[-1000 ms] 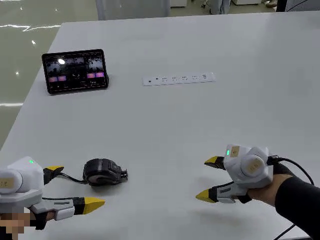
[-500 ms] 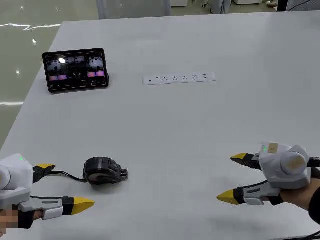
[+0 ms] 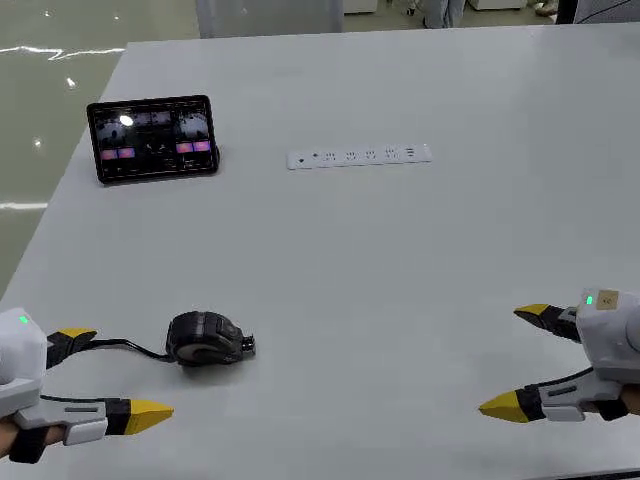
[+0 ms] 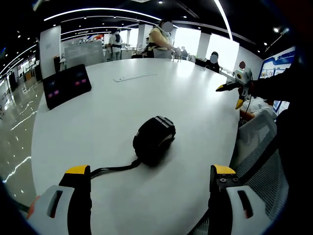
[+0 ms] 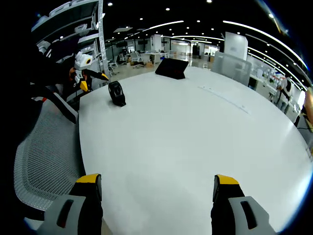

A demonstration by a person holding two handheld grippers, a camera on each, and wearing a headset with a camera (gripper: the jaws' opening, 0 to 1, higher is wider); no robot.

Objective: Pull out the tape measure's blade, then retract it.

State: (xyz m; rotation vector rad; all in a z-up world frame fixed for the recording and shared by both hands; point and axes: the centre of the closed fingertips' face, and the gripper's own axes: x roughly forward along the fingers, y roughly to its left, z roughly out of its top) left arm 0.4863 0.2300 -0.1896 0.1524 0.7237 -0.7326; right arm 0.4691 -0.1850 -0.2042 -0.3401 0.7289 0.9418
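left gripper [image 3: 113,372] and right gripper [image 3: 515,358] are both hanging spread, gripping nothing. tape measure [image 3: 205,340] is lying on the table [image 3: 380,260] near the left one, strap [image 3: 125,346] trailing toward it. no blade is showing out; pull and retract are looking either pending or finished. blade tip too small to read.

The left gripper [image 3: 113,372] and the right gripper [image 3: 503,359] are white-bodied with a green light each, black jaws tipped in yellow, and a tan label on the right.
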